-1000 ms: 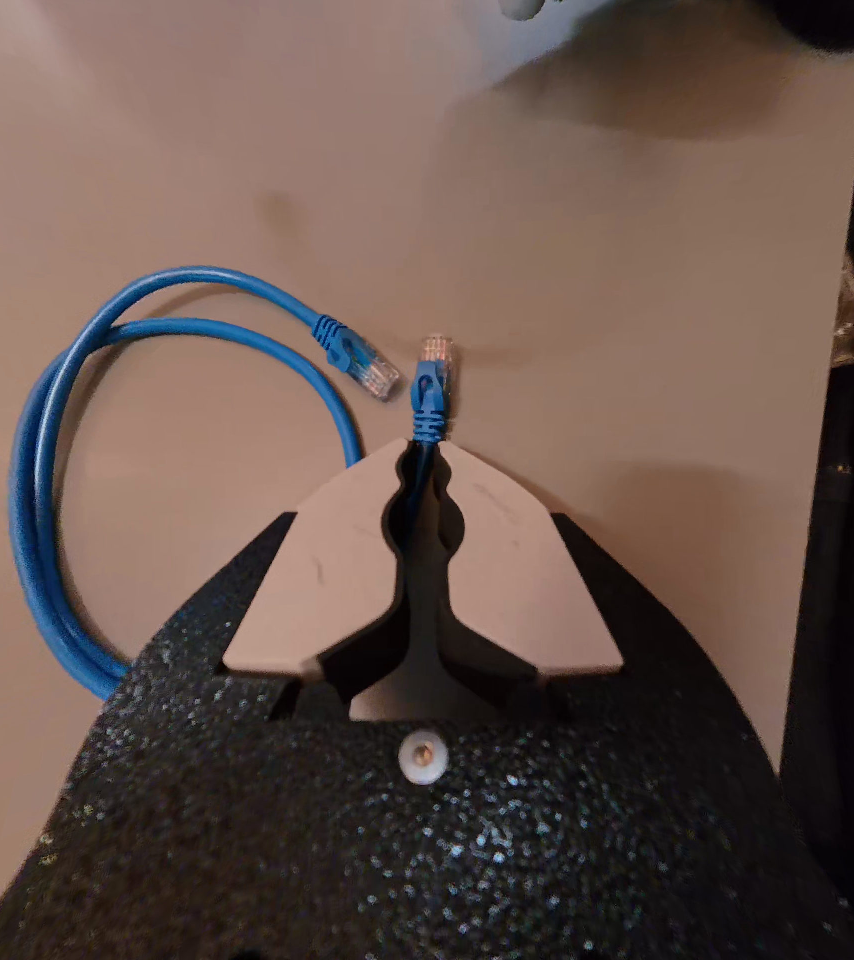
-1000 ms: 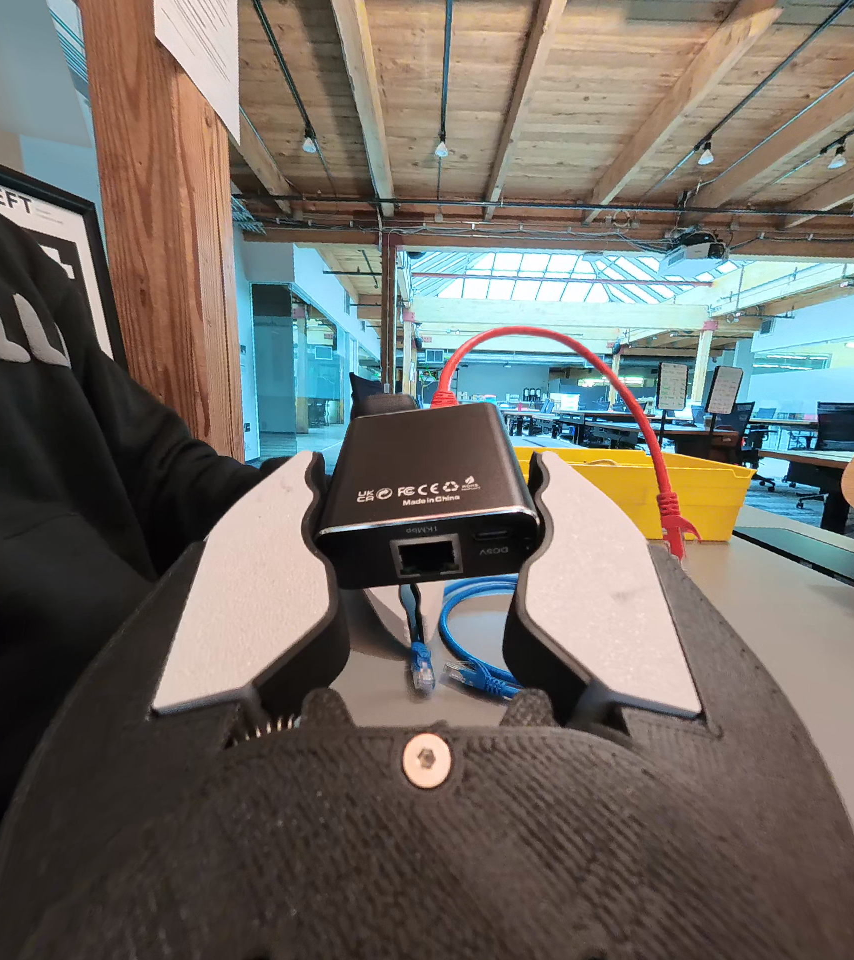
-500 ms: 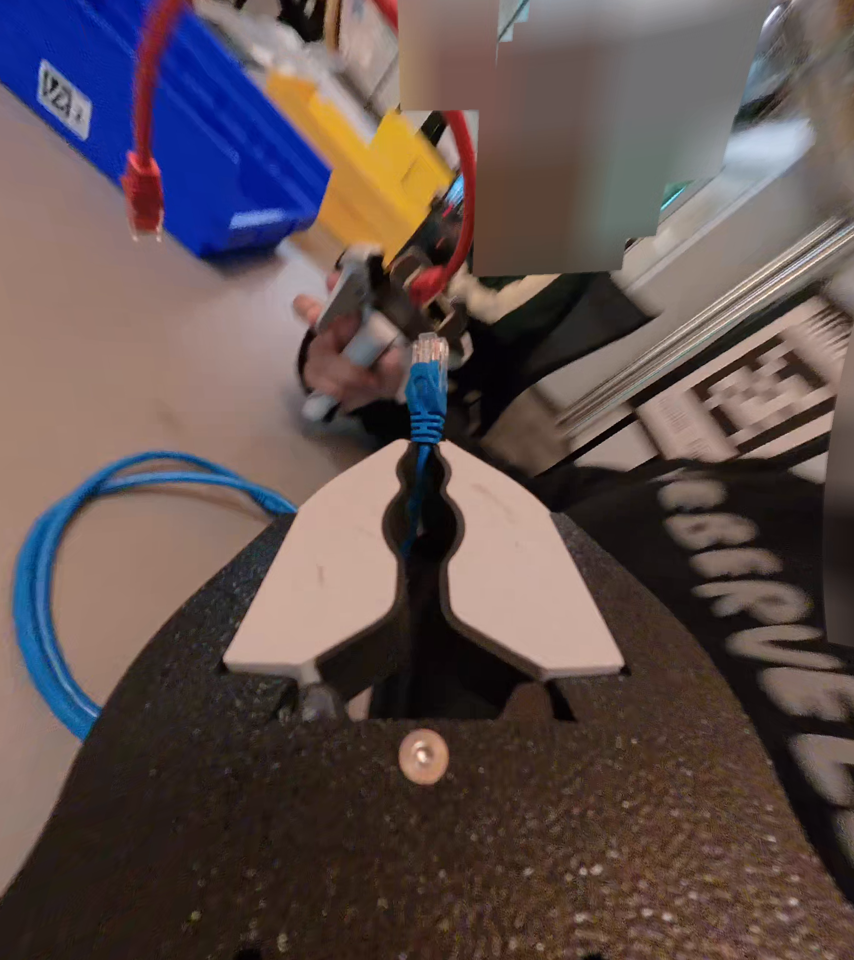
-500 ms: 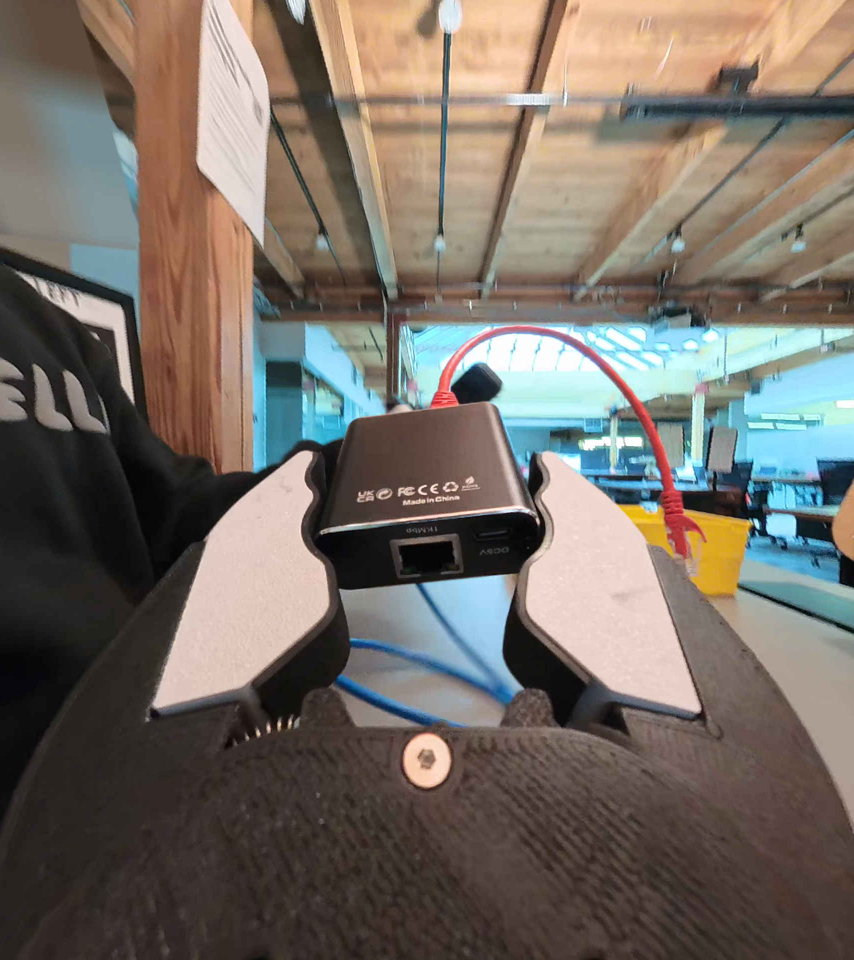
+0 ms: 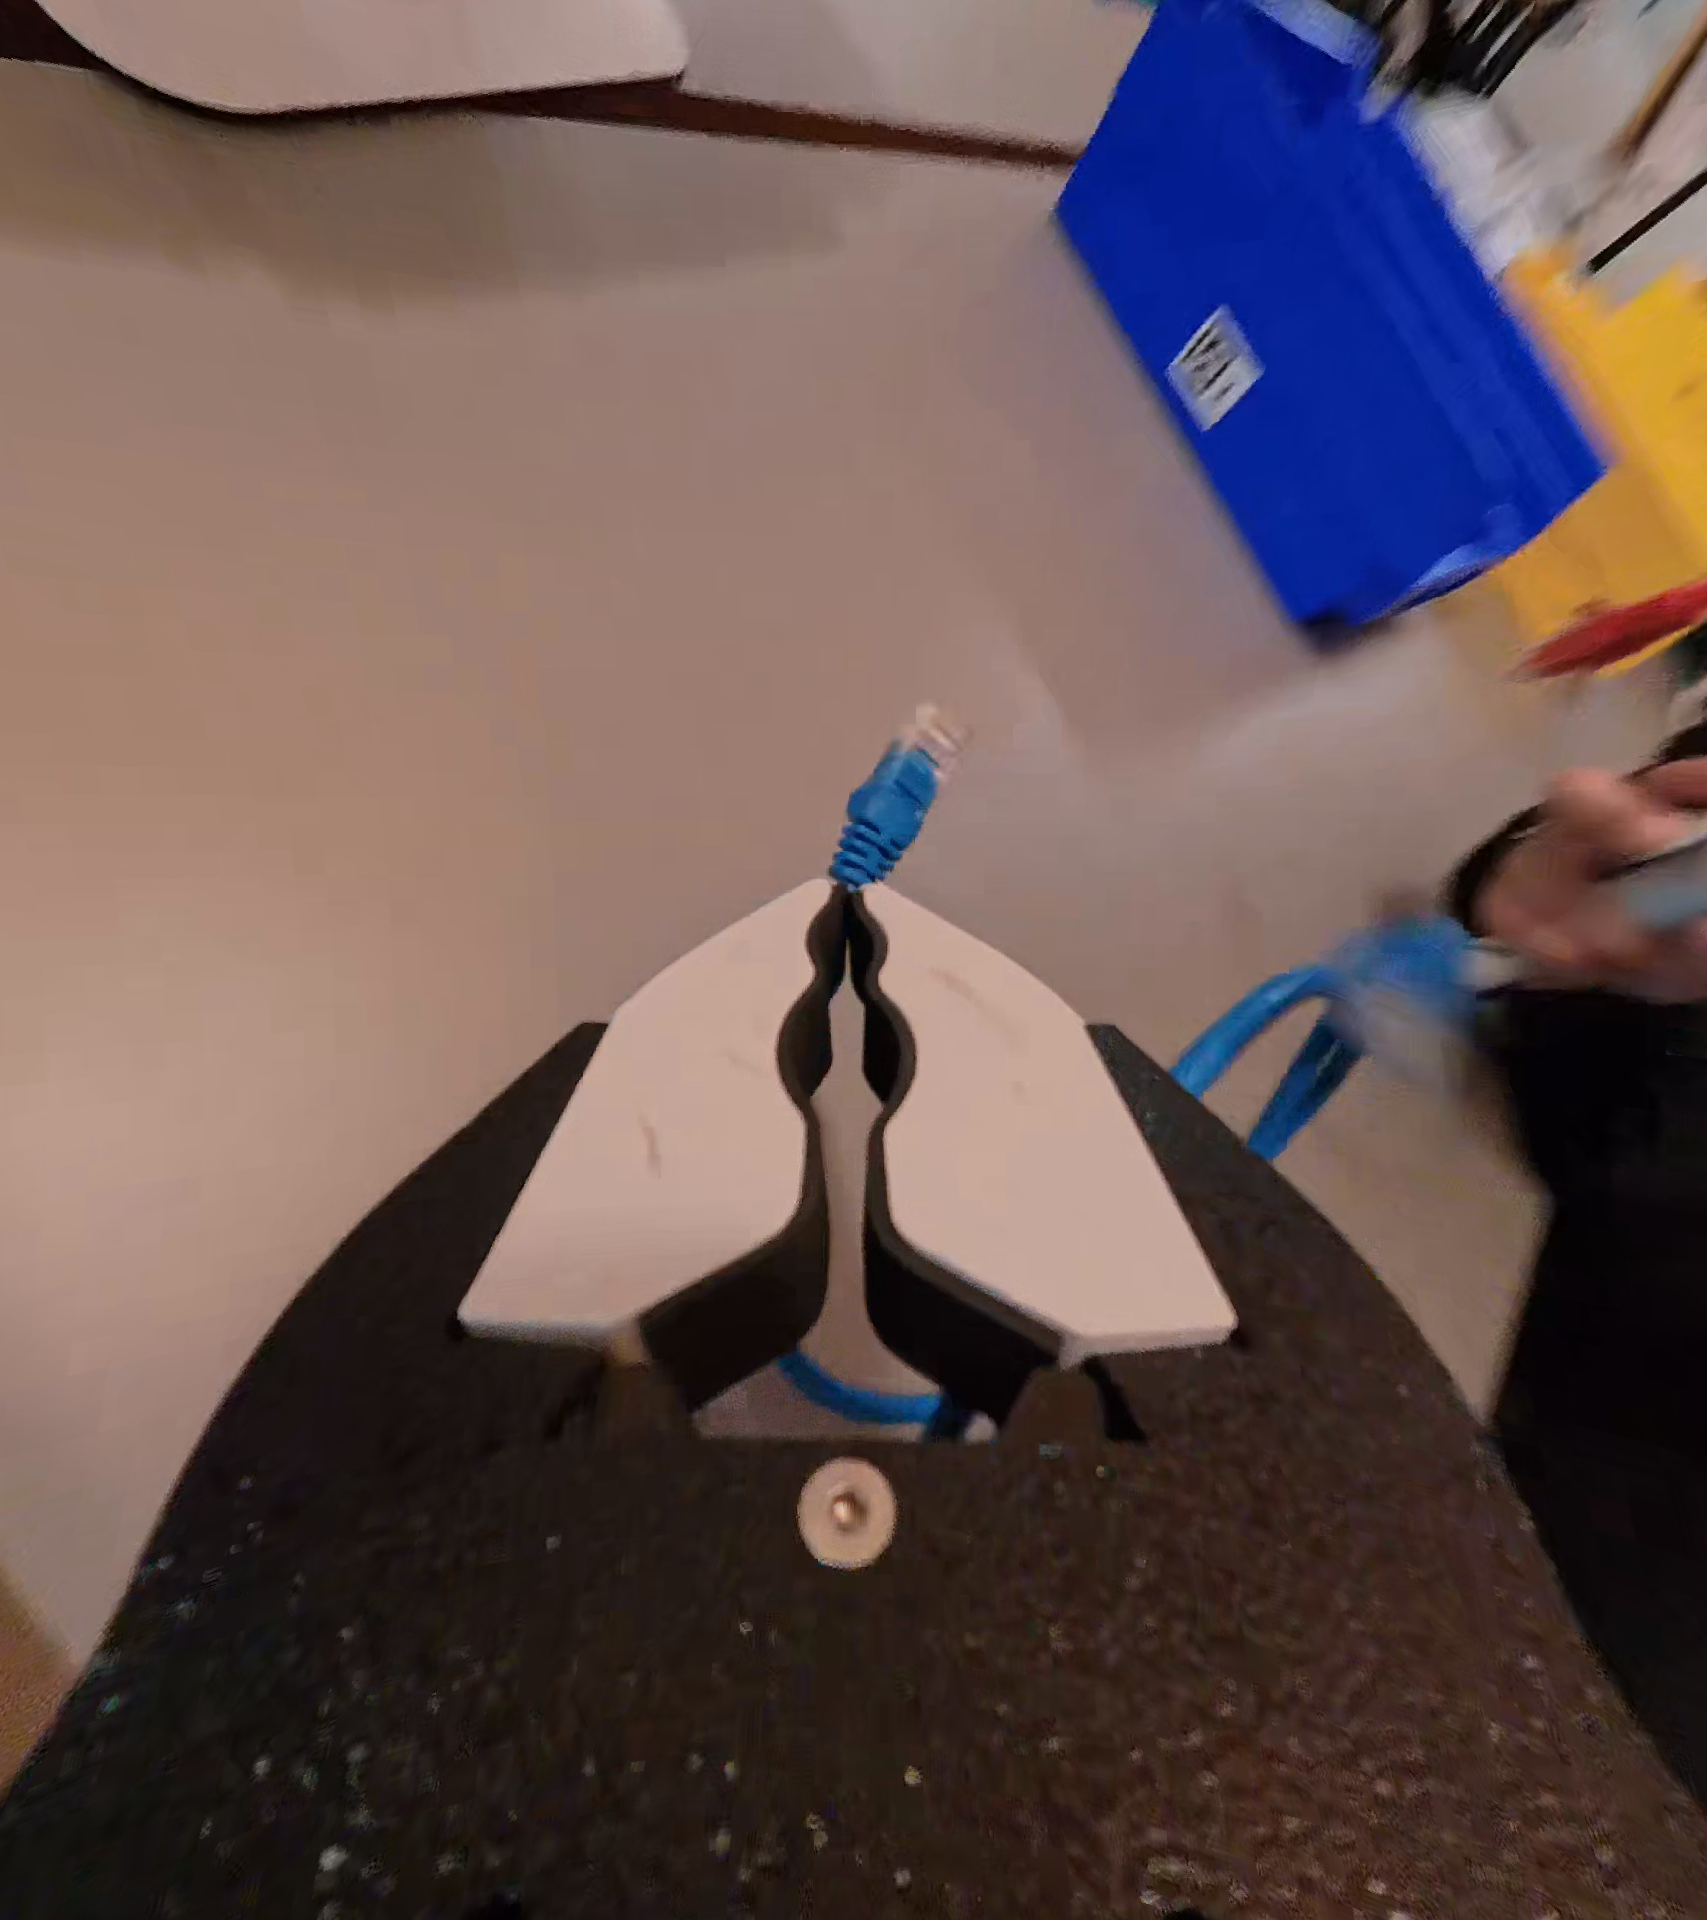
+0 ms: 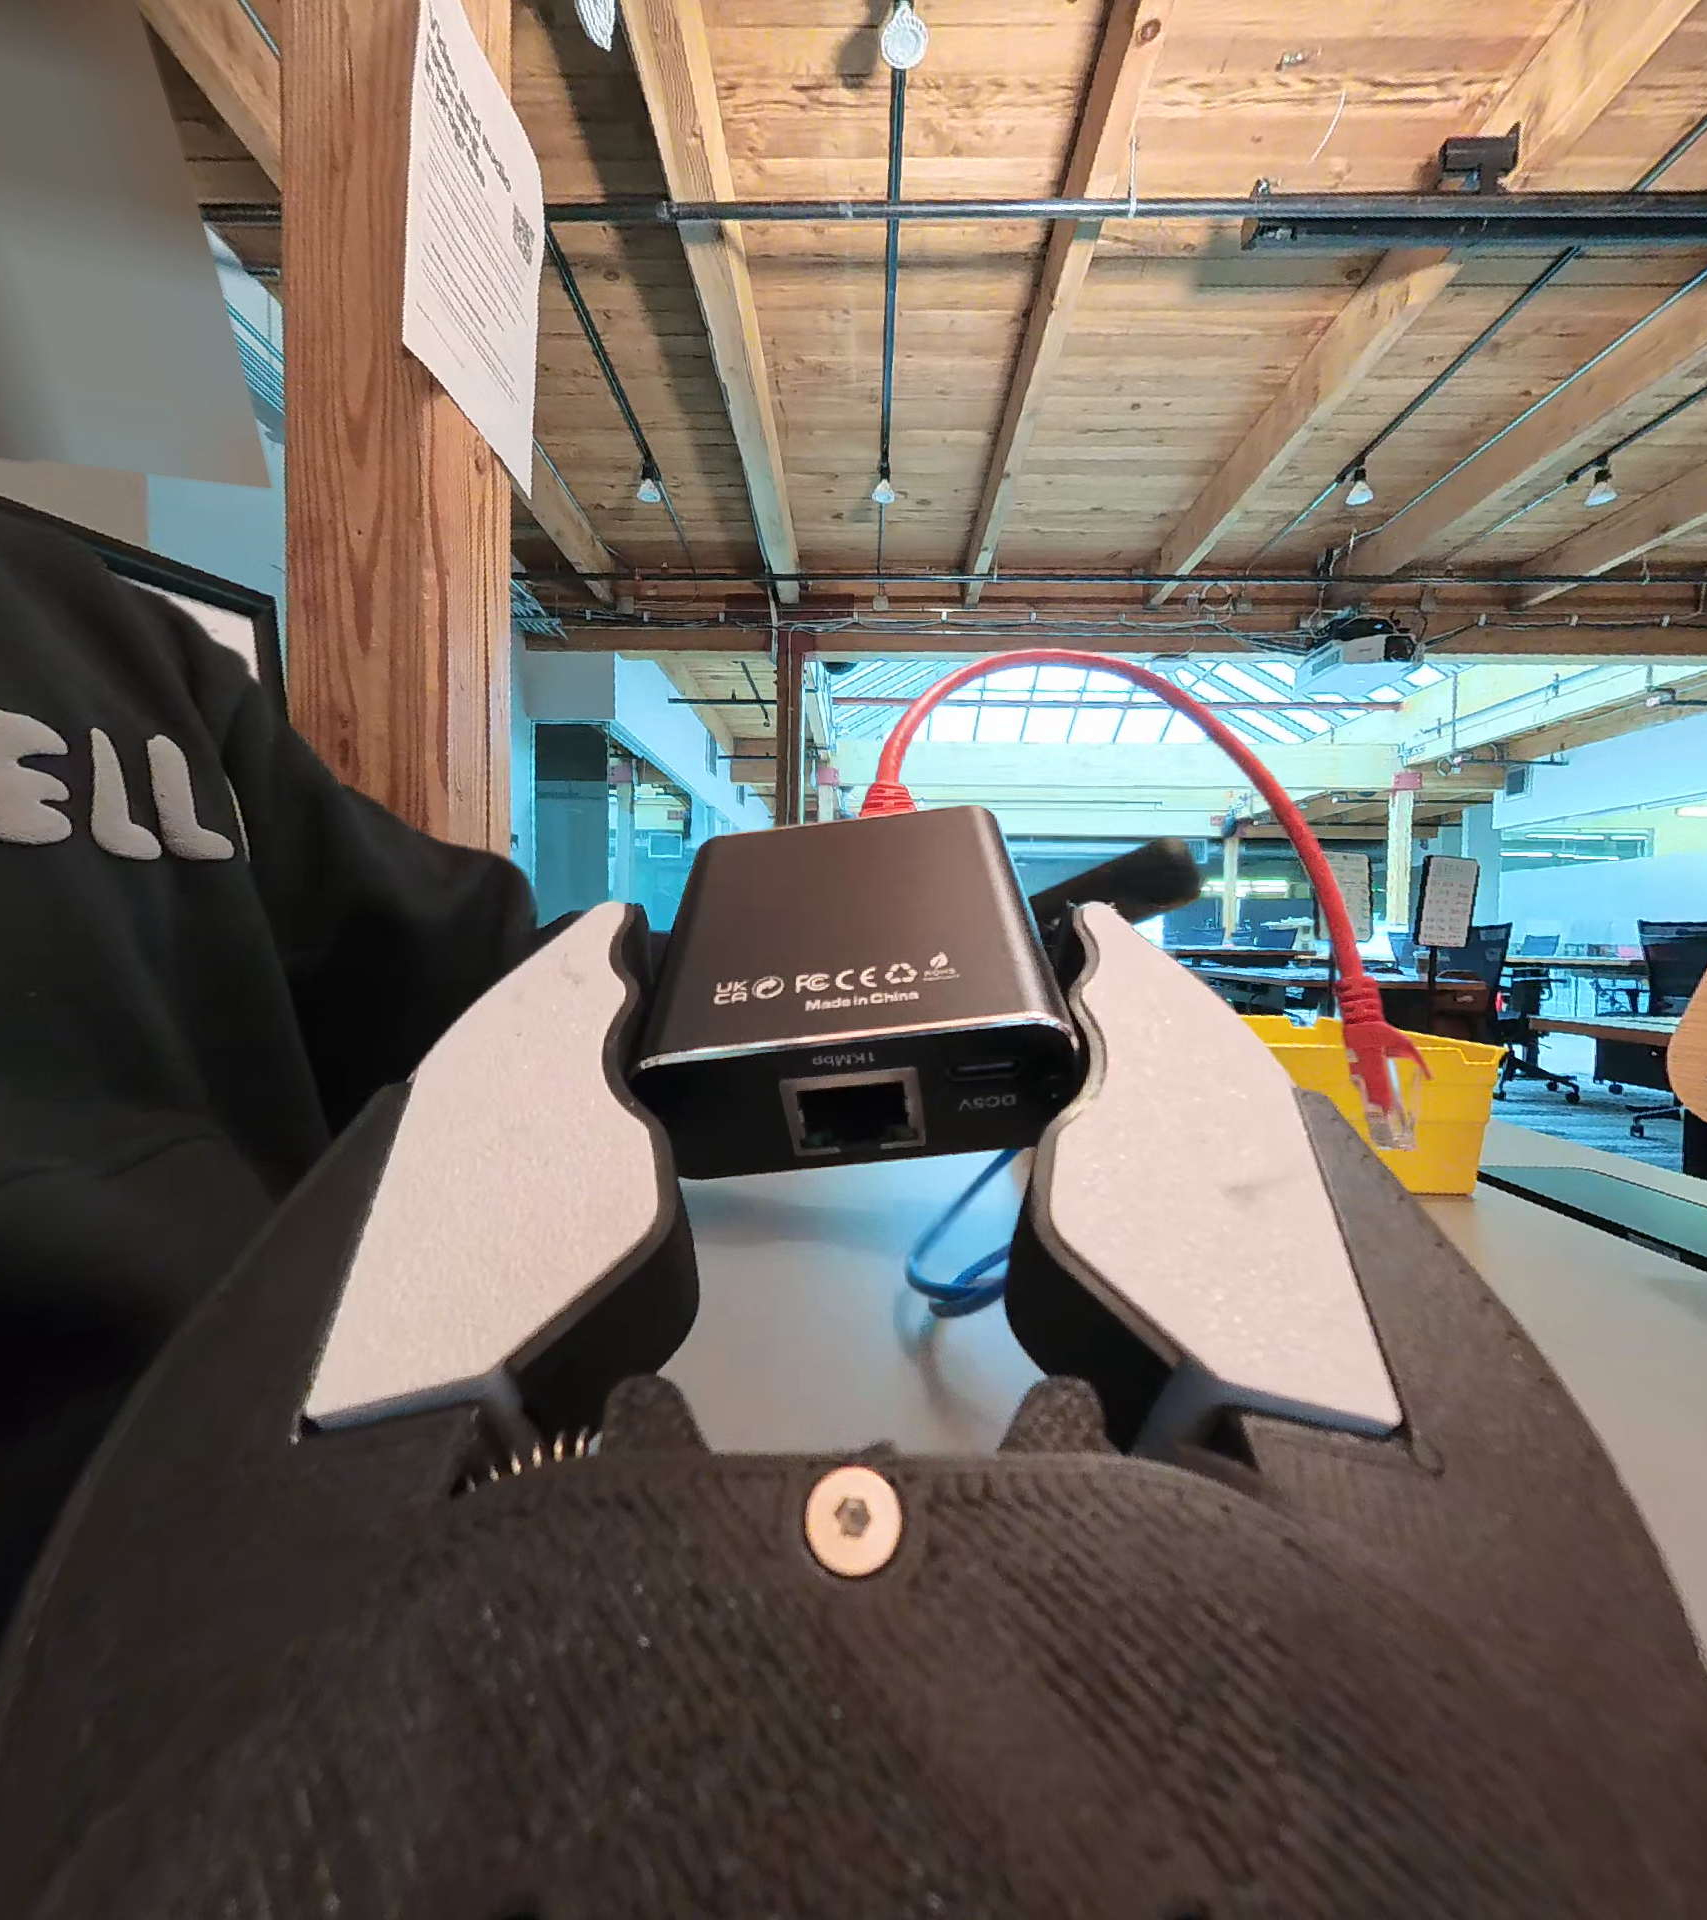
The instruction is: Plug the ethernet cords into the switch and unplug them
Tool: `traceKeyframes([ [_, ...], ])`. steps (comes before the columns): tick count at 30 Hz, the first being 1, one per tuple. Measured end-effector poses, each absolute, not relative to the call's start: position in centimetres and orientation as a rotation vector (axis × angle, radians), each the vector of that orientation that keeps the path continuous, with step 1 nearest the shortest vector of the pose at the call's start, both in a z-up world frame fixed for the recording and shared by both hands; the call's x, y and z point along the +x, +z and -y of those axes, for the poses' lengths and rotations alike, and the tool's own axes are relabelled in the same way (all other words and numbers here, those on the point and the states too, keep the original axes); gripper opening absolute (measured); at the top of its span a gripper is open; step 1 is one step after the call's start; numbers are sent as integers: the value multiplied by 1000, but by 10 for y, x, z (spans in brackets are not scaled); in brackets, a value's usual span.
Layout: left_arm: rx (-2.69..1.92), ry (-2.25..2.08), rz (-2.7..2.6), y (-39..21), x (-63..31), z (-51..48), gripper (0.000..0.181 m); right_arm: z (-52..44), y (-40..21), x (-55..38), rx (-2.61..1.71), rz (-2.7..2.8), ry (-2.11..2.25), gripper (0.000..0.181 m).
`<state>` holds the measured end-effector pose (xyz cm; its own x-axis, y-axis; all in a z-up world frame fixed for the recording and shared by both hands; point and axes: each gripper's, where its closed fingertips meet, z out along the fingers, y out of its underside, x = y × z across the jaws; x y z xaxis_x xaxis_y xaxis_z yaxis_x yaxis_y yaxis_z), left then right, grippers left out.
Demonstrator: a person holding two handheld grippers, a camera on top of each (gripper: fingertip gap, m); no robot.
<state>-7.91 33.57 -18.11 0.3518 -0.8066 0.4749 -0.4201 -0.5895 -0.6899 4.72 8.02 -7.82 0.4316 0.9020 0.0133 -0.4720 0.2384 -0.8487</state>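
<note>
Switch [image 6: 854,997] held in the right tongs [image 6: 854,1049], blue ethernet plug [image 5: 896,790] held in the left tongs [image 5: 847,904].

Both tongs are closed: the right pair clamps the sides of the black switch above the surface [image 6: 807,1309], and the left pair pinches the blue cord just behind its plug, in the air. One red cord [image 6: 1233,758] already sits in the far side of the switch; its other plug hangs free. The near port [image 6: 854,1114] is empty, so plugging the blue cord and all unplugging seem left. White markings are printed on the switch, and a blue bin [image 5: 1348,312] carries a label.
</note>
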Motion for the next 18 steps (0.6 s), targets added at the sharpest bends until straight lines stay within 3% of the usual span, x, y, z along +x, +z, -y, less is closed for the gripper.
traceKeyframes([
  [8, -2047, -296, -1332, -206, -77, -377, 14, -81, -80, 45, -908, 588, 1009, 74],
  [18, -2103, -247, -1571, -252, -69, -362, 28, -82, -81, 45, -914, 593, 1005, 74],
])
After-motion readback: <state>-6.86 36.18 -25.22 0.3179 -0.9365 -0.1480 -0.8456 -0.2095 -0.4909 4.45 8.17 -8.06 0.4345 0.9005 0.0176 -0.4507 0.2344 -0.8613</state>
